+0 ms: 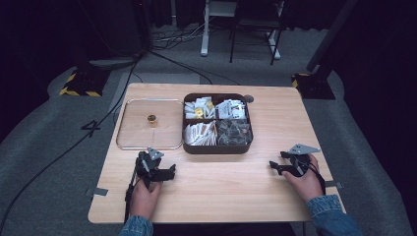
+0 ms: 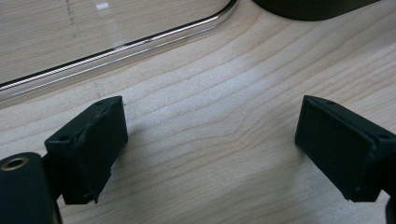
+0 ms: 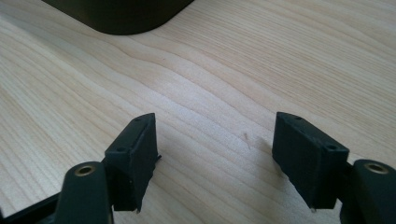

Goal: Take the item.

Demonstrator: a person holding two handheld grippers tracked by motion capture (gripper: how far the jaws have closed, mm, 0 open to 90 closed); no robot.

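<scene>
Counter: pale wood [image 1: 221, 191], set on grey carpet in a dark room.
Lid: clear, with a gold knob [image 1: 150, 124], lay flat left of the box.
Left tongs [image 1: 169, 172]: released, nothing between them, near the lid's front edge.
Box: dark, four compartments of packets [image 1: 217, 147], just beside the lid.
Right tongs [image 1: 274, 166]: spread apart, holding nothing, right of the box's front corner.
</scene>
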